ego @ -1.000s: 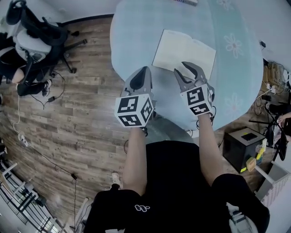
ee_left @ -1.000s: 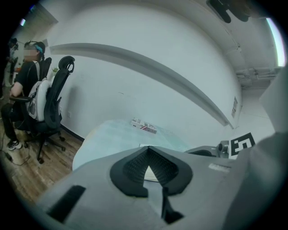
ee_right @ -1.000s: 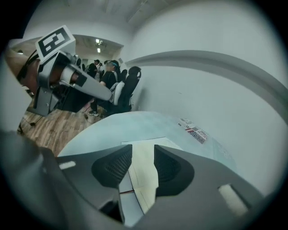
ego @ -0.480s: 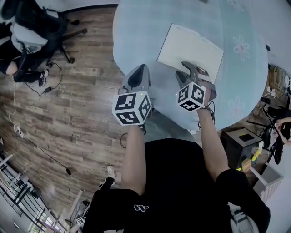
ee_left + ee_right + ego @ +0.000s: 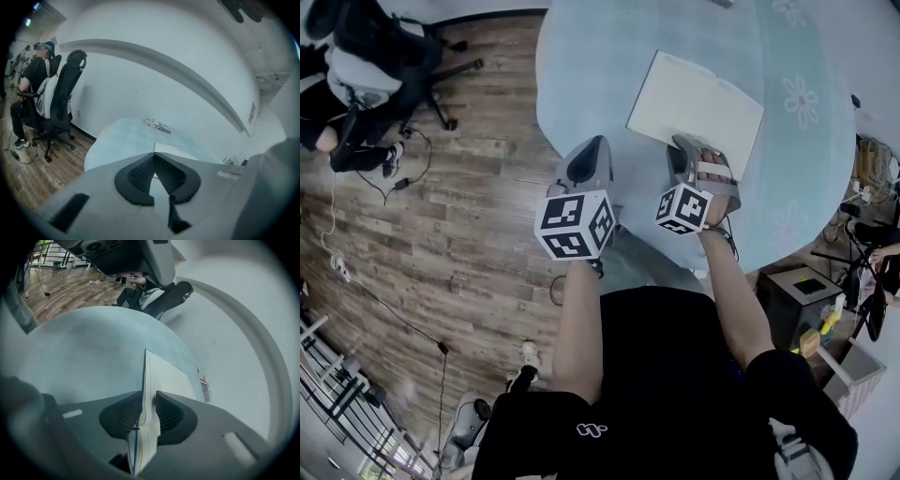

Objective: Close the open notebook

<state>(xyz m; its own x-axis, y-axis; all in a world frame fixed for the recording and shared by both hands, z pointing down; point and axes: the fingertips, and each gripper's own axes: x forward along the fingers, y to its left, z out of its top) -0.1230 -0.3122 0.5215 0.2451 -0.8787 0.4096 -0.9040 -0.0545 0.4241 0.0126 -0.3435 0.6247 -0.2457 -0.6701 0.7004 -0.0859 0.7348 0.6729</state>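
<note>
While its jaws are closing, the right claw (image 5: 148, 395) has the near edge of the notebook (image 5: 165, 373) between its two pads (image 5: 125, 414). The pages touch both pads, so the claw grips the notebook there. In the right gripper view the stack of pages runs between the jaws, with a thin blue cover on its left side. In the head view the notebook lies open on the pale blue round table (image 5: 600, 66), white pages up, and the claw meets it from the side nearest to the person. The left claw (image 5: 589, 161) is closed with nothing inside. Its tip is over the near edge of the table, just beside the right claw and apart from the notebook. A small printed packet (image 5: 158, 125) lies near the far rim of the table. A black office chair (image 5: 65, 89) stands on the wooden floor (image 5: 459, 216).
</note>
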